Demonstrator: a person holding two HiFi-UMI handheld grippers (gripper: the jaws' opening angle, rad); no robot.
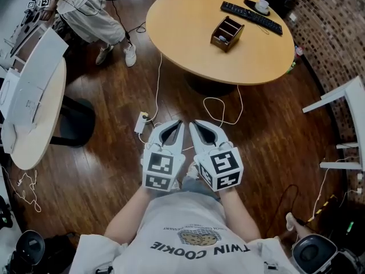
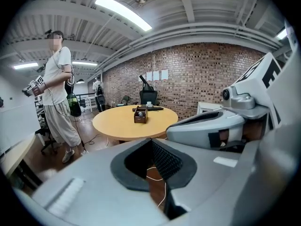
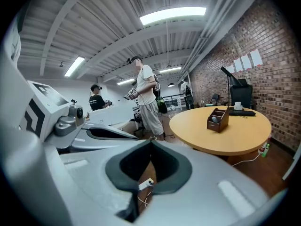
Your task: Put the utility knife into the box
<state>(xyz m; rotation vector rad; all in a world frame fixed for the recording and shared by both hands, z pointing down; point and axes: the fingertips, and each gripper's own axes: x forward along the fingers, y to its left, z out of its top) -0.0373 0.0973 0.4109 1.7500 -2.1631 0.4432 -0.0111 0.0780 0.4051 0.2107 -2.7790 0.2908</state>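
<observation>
My left claw [image 1: 177, 124] and right claw [image 1: 194, 124] are closed, empty, over floor [image 1: 108, 170]; the box [image 1: 227, 33] sits on the round table [image 1: 182, 33] ahead; utility knife unseen; likely light, rigid; grasp its handle.

The only words that can be read are on the person's white T-shirt [image 1: 197, 241] in the head view. It says "TWIN COOKIE" in dark capitals, which appear upside down from above. A smaller curved line of print by the round cookie drawing [image 1: 198, 238] is too small to read.

The cubes [image 1: 161, 170] on the left gripper [image 1: 179, 123] and the right gripper [image 1: 192, 123] bear black-and-white square markers, which are patterns rather than letters.

The white sheets [image 2: 156, 75] on the brick wall [image 2: 202, 74] and the keys of the keyboard [image 1: 251, 17] on the round desk [image 1: 188, 33] are illegible.
</observation>
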